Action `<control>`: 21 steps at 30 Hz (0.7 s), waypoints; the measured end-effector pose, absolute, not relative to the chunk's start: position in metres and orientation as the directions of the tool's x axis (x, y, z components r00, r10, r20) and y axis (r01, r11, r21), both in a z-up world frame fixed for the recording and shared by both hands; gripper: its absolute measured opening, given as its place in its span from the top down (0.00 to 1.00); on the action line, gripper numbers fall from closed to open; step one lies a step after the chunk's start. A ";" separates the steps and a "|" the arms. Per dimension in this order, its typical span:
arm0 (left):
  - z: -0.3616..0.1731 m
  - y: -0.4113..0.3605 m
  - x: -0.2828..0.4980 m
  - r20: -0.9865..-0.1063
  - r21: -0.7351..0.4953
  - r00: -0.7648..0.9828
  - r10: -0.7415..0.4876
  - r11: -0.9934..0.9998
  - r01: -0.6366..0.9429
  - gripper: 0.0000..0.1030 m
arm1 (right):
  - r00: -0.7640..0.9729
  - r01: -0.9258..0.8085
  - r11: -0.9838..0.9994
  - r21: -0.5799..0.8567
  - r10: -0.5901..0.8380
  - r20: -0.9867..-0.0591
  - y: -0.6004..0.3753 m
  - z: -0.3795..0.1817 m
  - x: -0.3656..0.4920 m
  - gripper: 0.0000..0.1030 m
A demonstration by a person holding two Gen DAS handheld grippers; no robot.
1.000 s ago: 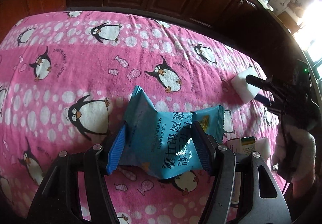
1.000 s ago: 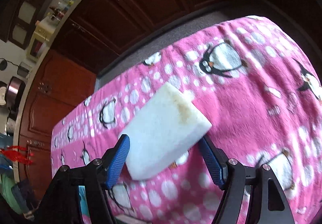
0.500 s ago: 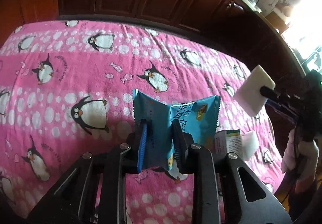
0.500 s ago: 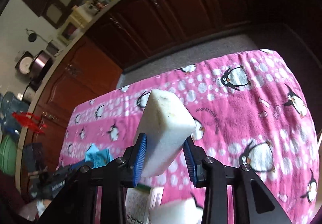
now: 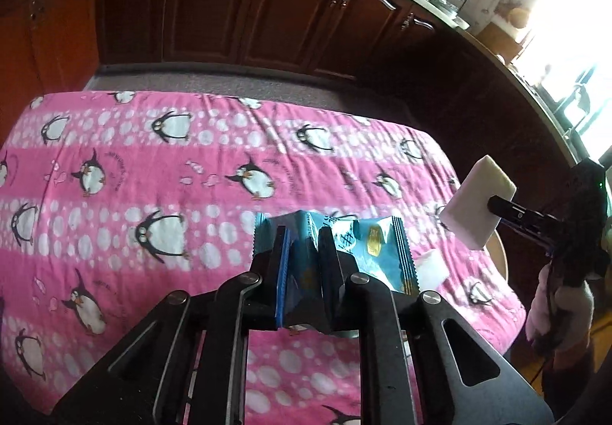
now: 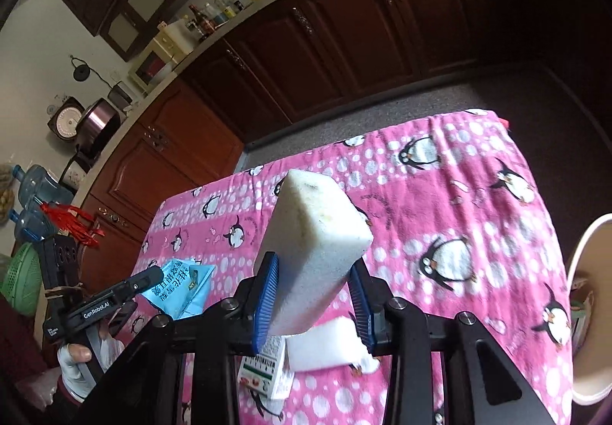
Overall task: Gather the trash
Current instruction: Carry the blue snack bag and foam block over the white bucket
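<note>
My left gripper [image 5: 304, 253] is shut on a blue snack wrapper [image 5: 367, 253] and holds it above the pink penguin tablecloth [image 5: 153, 176]. The wrapper also shows in the right wrist view [image 6: 183, 289]. My right gripper [image 6: 313, 295] is shut on a white sponge block [image 6: 317, 245], lifted above the table; the block also shows at the right of the left wrist view [image 5: 478, 211]. A second white sponge [image 6: 325, 344] and a small white carton [image 6: 264, 371] lie on the cloth below the right gripper.
A pale paper bin rim [image 6: 585, 310] stands off the table's right edge. Dark wooden kitchen cabinets [image 5: 248, 4] run behind the table. Water bottles [image 6: 34, 188] and a green basket [image 6: 19, 279] stand at the far left.
Both grippers closed on their items, the left on the wrapper and the right on the sponge block, and lifted them higher above the cloth.
</note>
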State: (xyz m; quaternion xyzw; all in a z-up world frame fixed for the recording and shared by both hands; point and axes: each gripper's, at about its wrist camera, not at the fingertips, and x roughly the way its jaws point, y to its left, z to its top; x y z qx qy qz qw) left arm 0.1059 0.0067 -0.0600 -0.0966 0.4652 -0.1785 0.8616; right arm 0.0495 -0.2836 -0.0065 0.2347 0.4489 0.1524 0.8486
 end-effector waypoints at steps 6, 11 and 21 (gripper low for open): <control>-0.046 -0.016 0.095 -0.750 -0.331 0.506 -0.426 0.904 0.271 0.89 | 0.576 -0.043 0.844 0.534 0.458 -0.677 -0.298 0.003 0.030 0.66; -0.056 -0.035 0.086 -0.766 -0.331 0.466 -0.443 0.893 0.305 0.93 | 0.579 -0.031 0.845 0.534 0.450 -0.680 -0.308 0.003 0.019 0.66; -0.090 -0.023 0.078 -0.811 -0.383 0.370 -0.454 0.889 0.251 0.64 | 0.555 -0.034 0.844 0.535 0.461 -0.692 -0.312 -0.005 0.009 0.66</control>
